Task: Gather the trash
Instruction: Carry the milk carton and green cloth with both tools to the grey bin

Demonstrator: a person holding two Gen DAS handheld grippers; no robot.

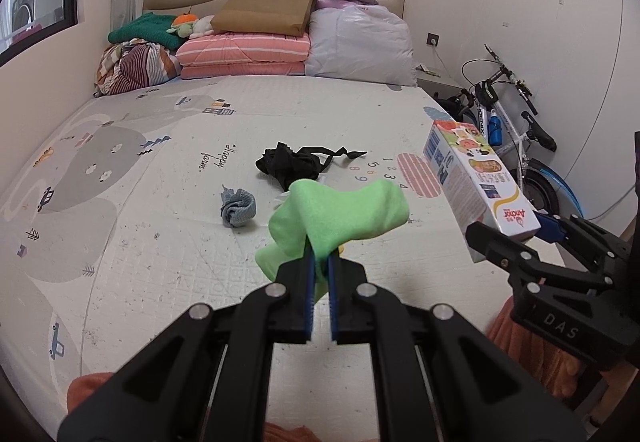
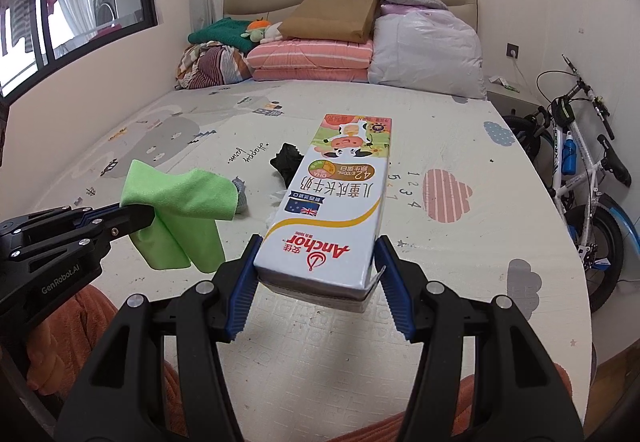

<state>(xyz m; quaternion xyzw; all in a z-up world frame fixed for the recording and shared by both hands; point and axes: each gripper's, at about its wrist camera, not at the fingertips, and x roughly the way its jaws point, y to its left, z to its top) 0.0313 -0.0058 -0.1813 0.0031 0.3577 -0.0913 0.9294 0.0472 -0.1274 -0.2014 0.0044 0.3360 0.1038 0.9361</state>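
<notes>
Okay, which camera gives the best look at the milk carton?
The right wrist view: the milk carton fills the centre, printed face and Anchor logo readable, clamped at its near end by the right tongs. The left wrist view shows the carton only at its right edge, slanted, smaller and seen mostly from the side.

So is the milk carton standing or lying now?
Neither: the carton is lifted off the bed, lying flat between the right gripper's pads.

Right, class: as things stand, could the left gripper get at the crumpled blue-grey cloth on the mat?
Probably not yet. The left gripper is shut on the green cloth, so its jaws are occupied. The blue-grey cloth lies uncovered on the mat just ahead, with an open path, but the green cloth must go first.
</notes>
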